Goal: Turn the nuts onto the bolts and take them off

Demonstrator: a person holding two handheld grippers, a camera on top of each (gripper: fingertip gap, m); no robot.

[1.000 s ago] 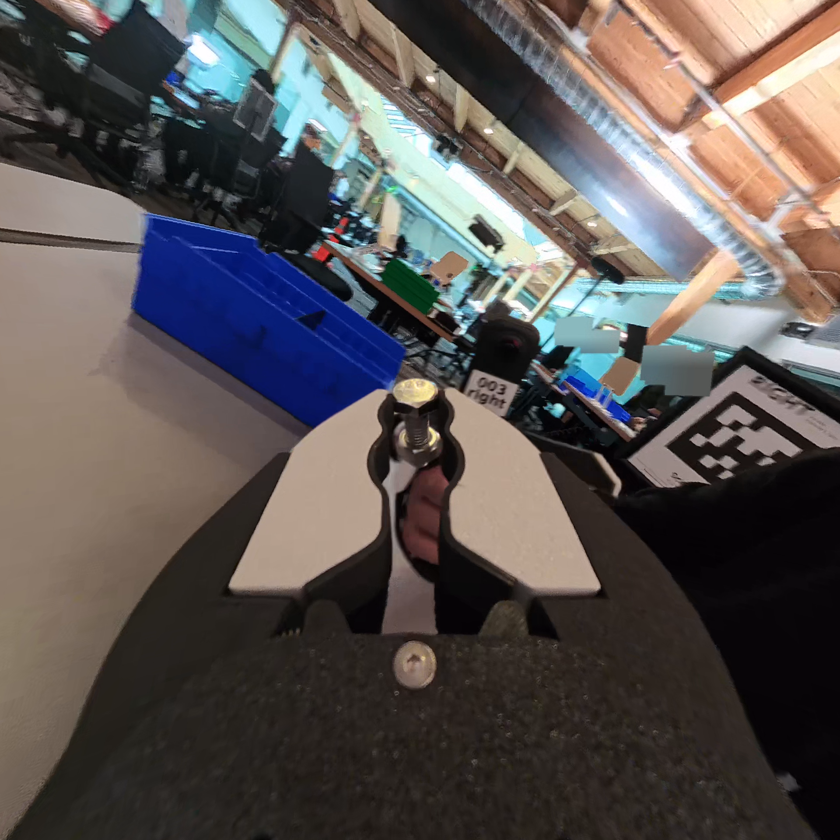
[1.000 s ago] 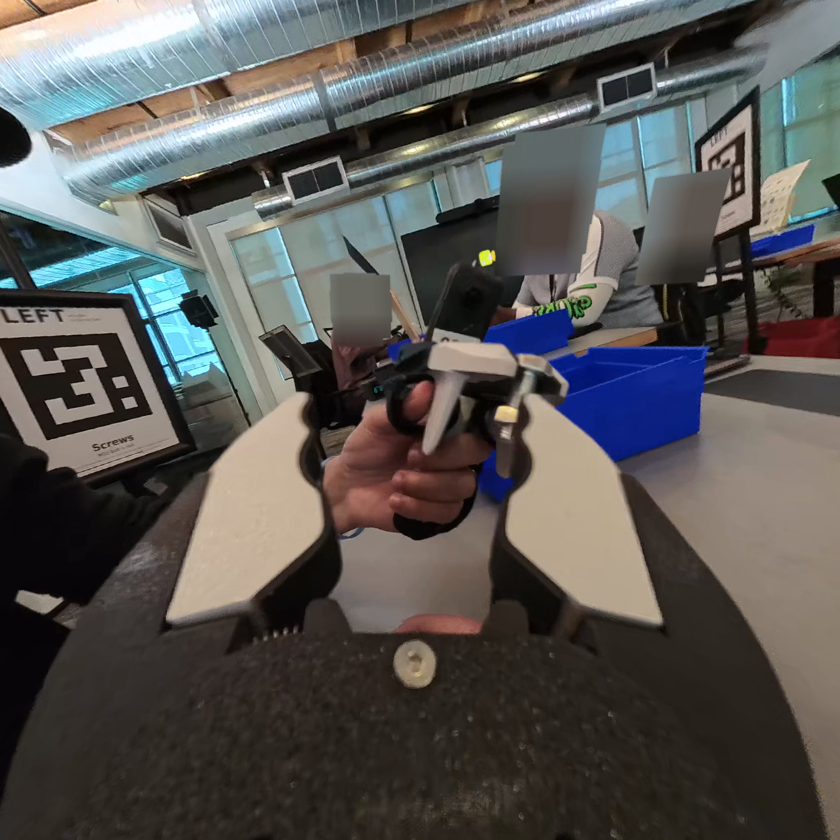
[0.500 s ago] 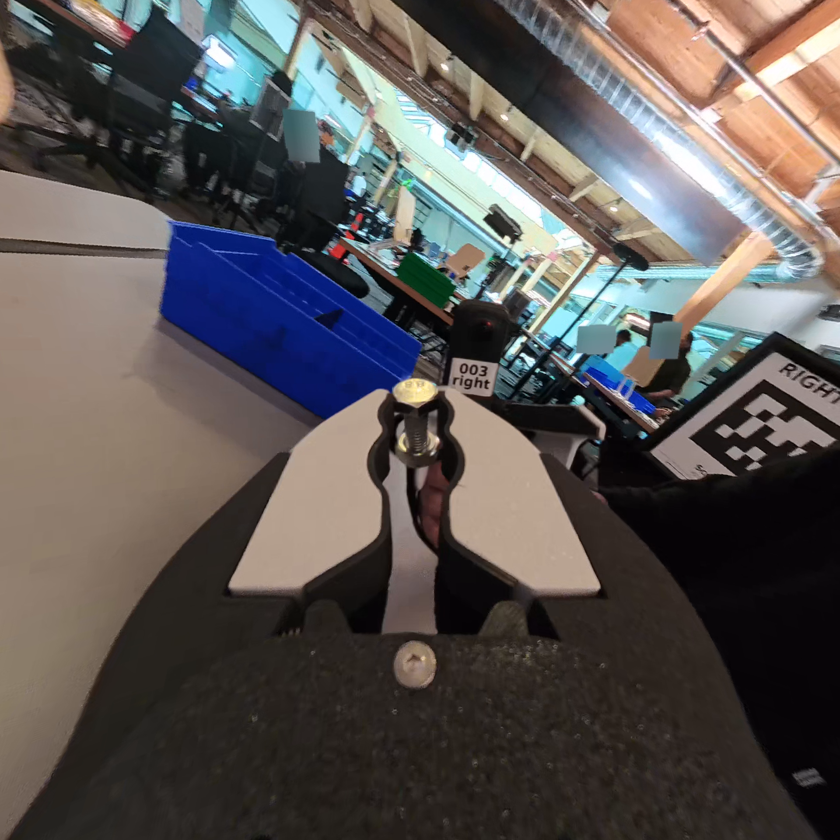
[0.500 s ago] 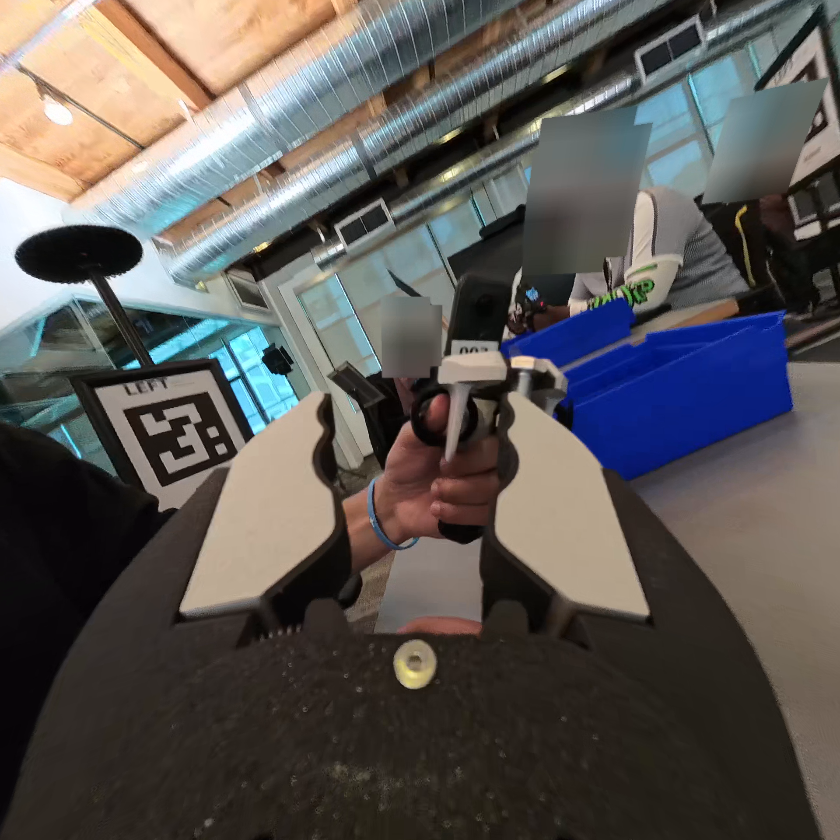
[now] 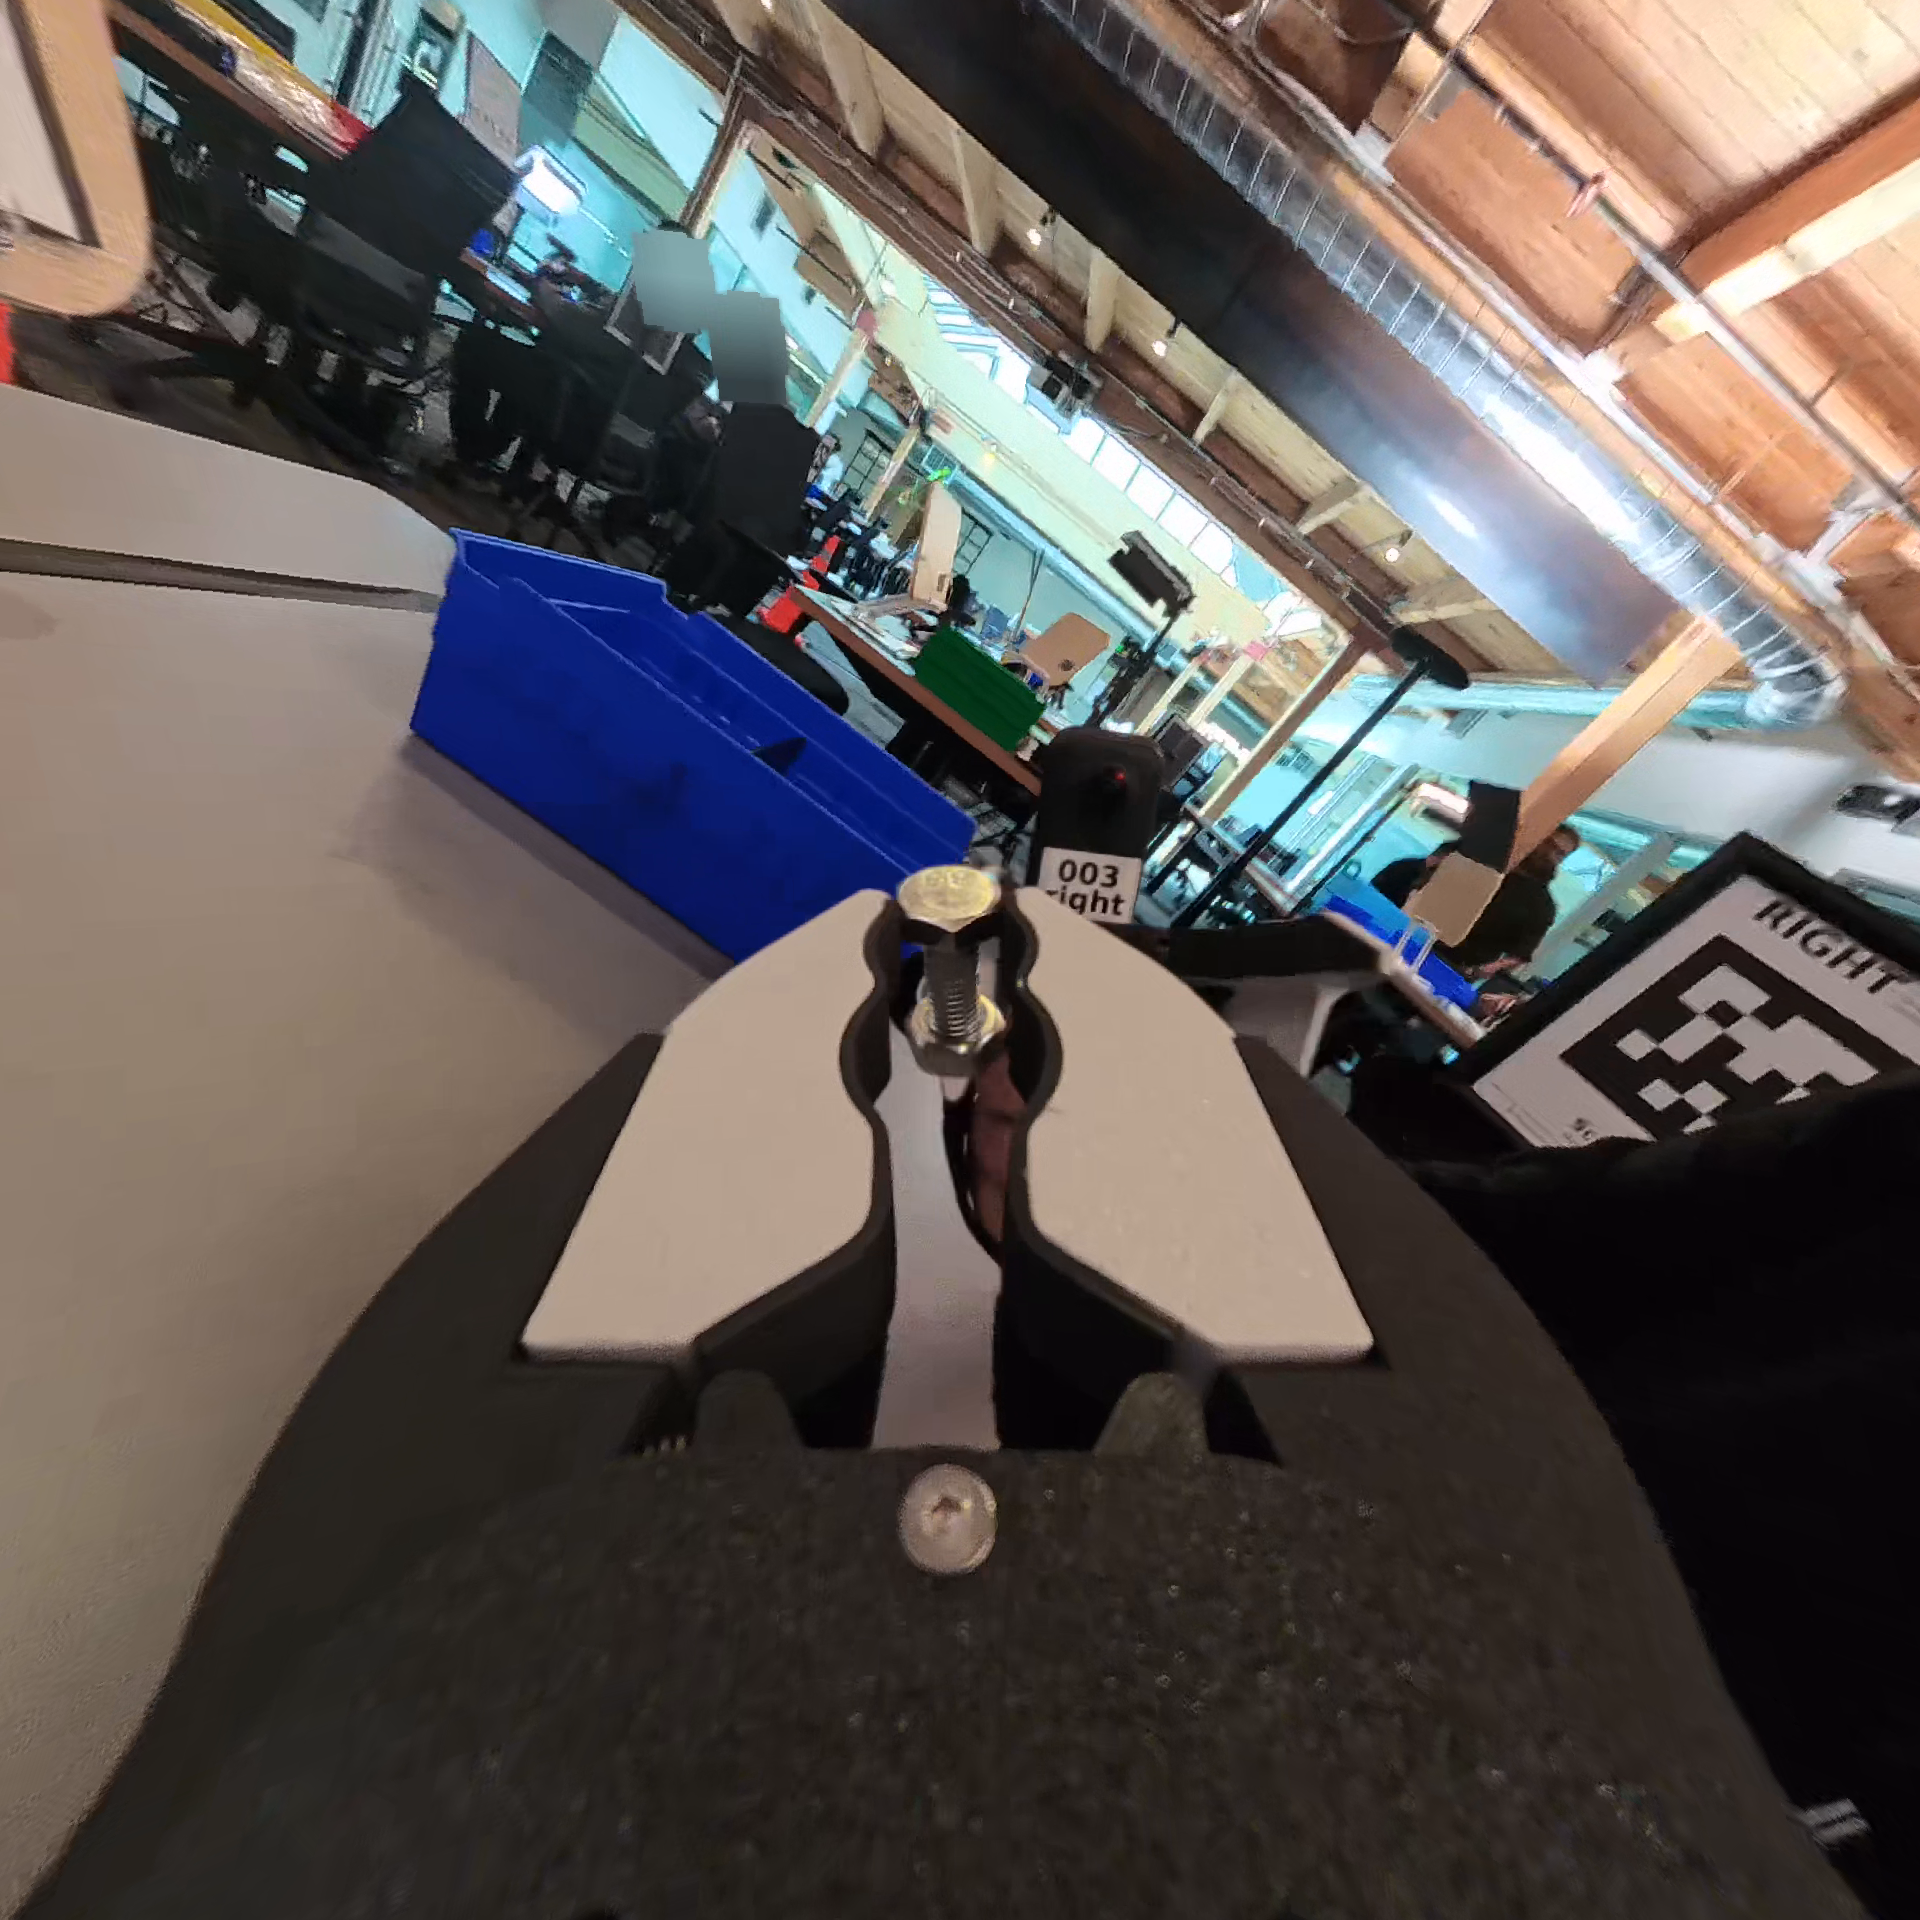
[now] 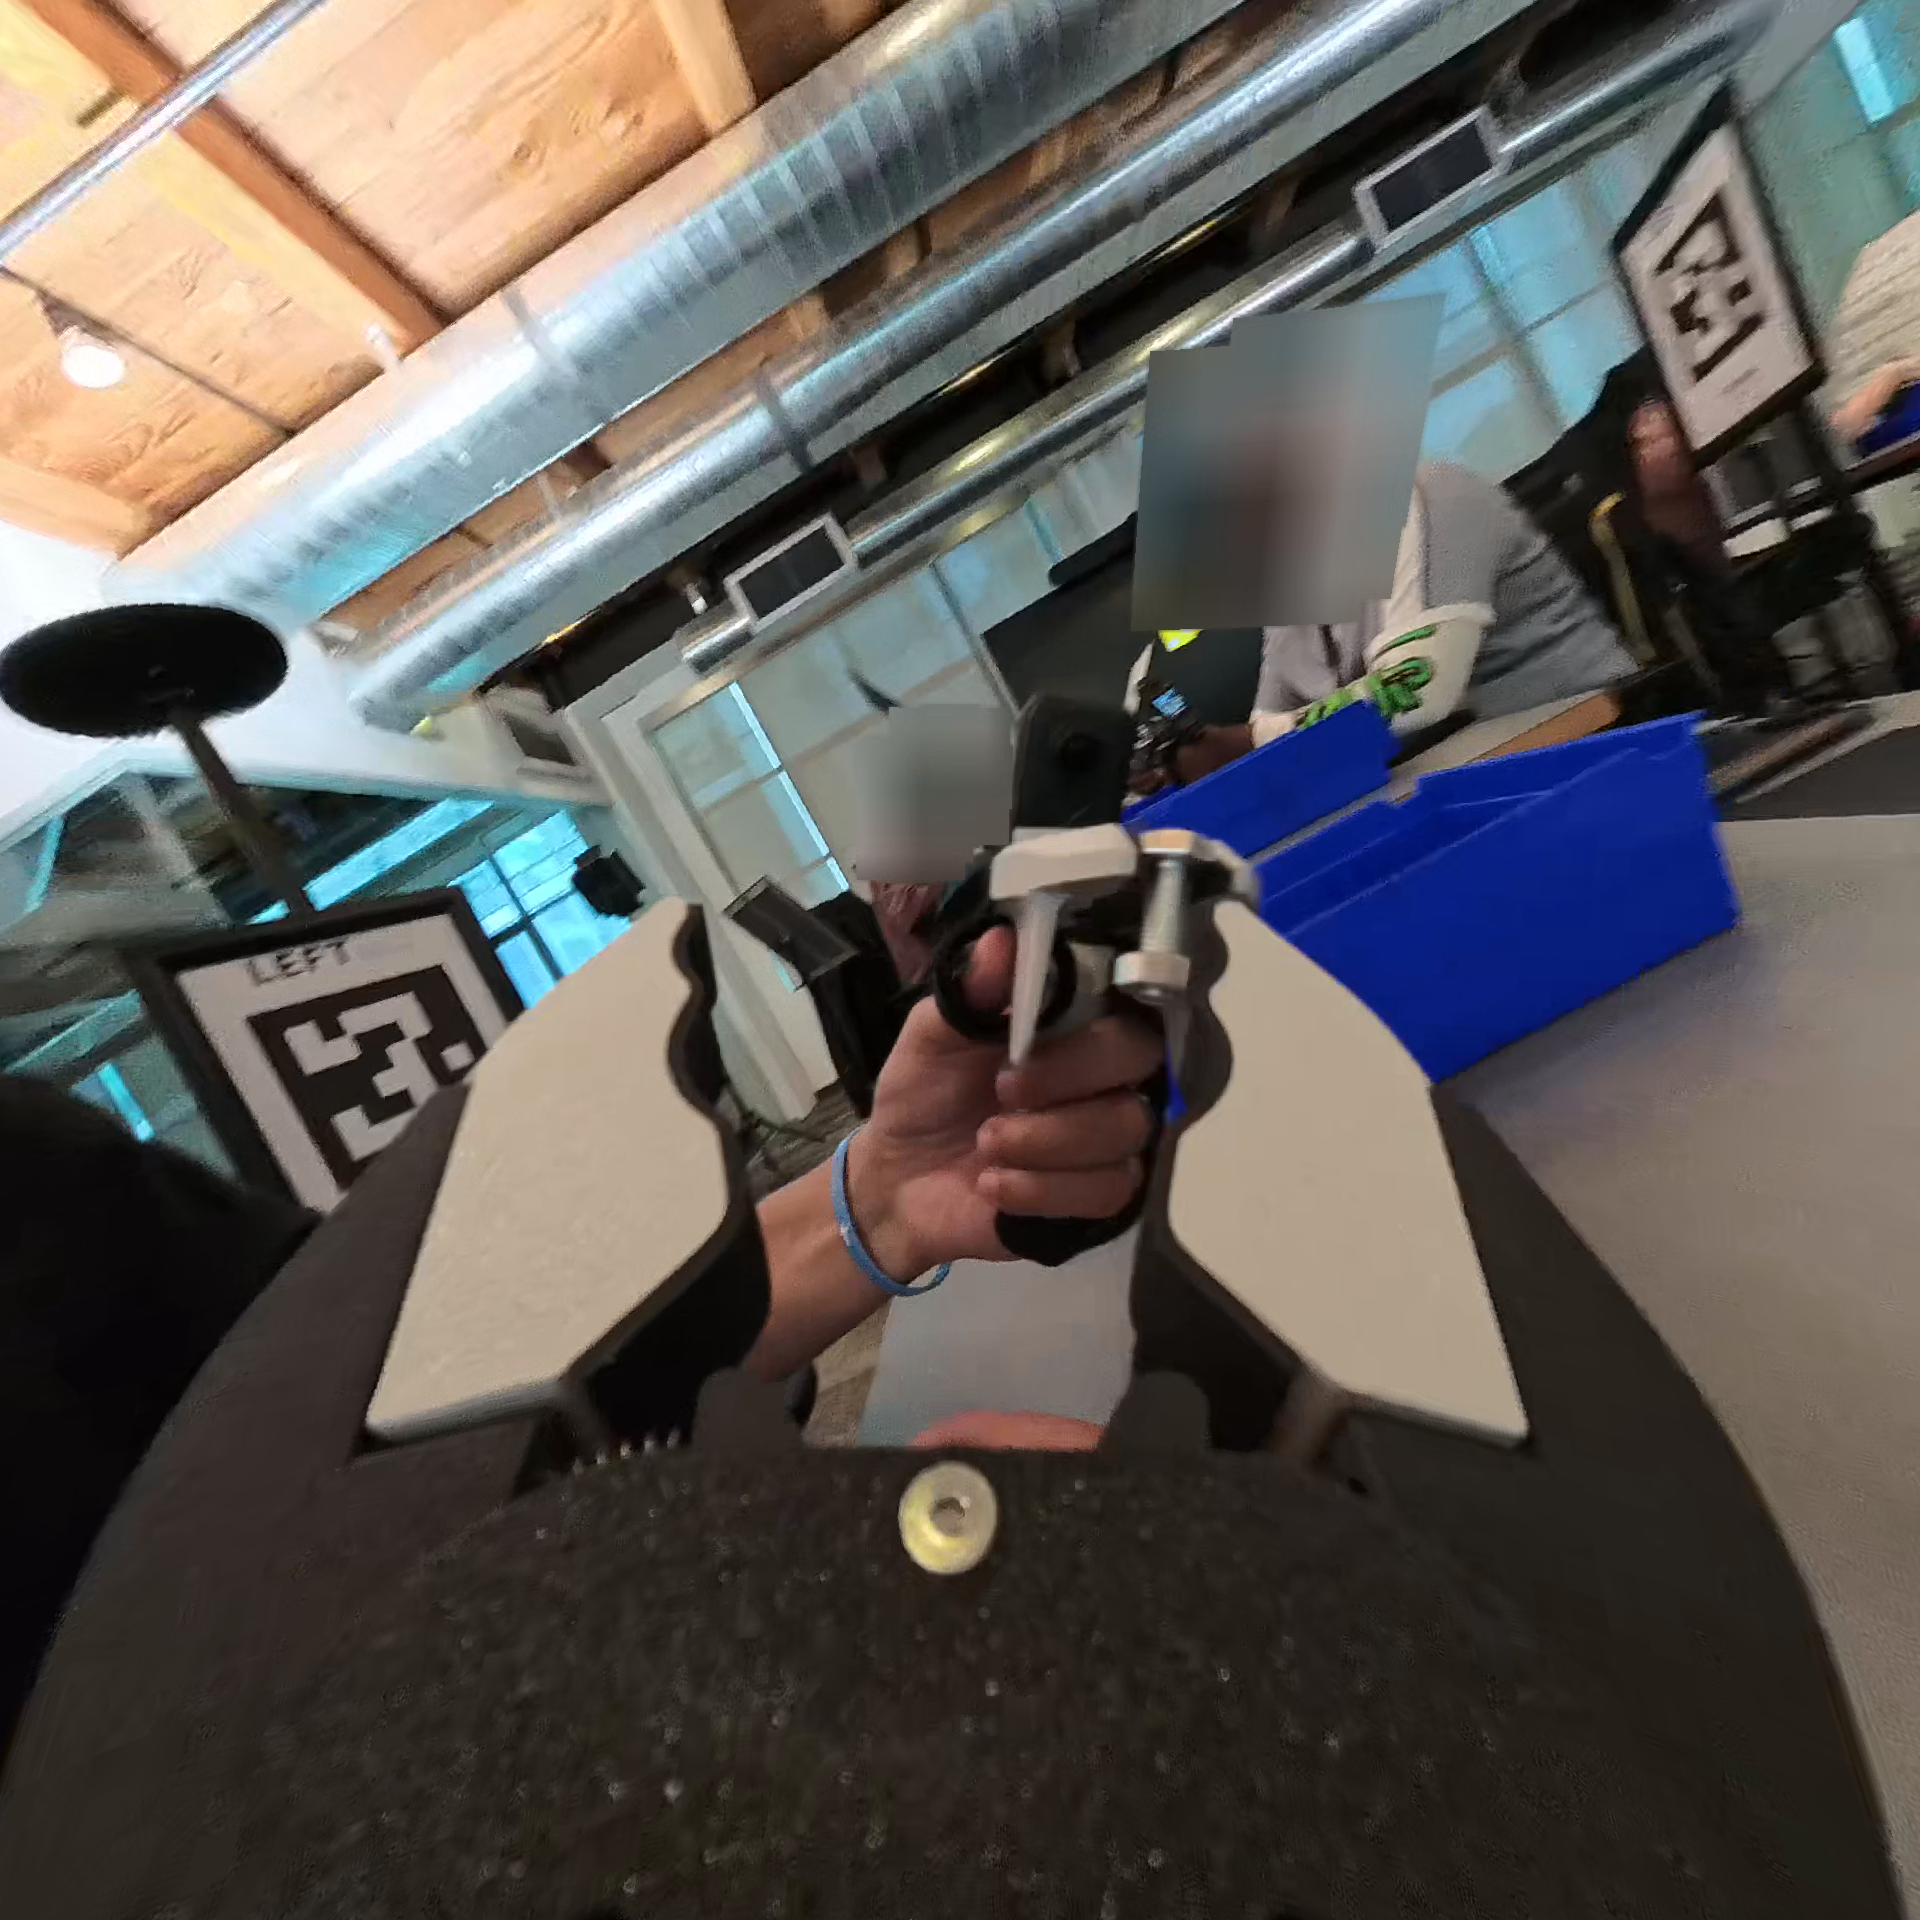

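Left tongs point(image 5: 951, 925) clamp the hex bolt point(image 5: 948, 940) by its head; right tongs point(image 6: 956, 1029) stand wide open, empty.

Nut point(image 5: 951, 1049) sits low on the thread: small, hard, slippery steel, best pinched across its flats.

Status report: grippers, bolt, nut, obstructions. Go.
Left gripper shut on bolt, nut threaded near its end. Right gripper open, empty. Blue bin behind, clear of the work.
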